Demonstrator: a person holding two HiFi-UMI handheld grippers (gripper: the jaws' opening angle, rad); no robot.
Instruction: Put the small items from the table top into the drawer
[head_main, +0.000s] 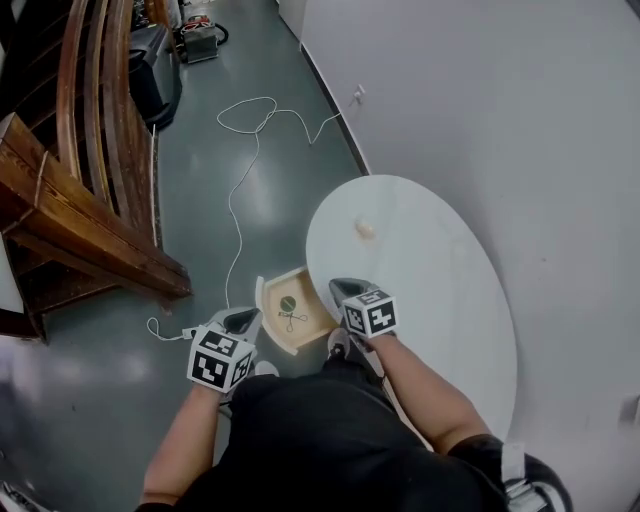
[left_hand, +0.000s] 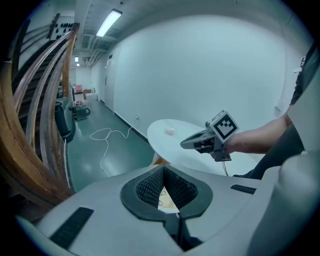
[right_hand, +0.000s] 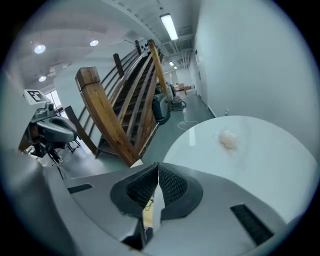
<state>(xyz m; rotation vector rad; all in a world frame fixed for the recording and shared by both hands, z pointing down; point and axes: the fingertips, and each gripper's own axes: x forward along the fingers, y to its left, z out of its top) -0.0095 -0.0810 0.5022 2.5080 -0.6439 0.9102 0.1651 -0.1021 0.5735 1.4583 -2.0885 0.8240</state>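
green disc (head_main: 288, 303) in drawer (head_main: 312, 322) shows only overhead.

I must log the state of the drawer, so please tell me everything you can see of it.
The drawer is a shallow tray of pale wood with low walls. It stands pulled open and level, sticking out from under the near edge of the round white table. Inside it lie a small round dark-green item and what looks like small scissors.
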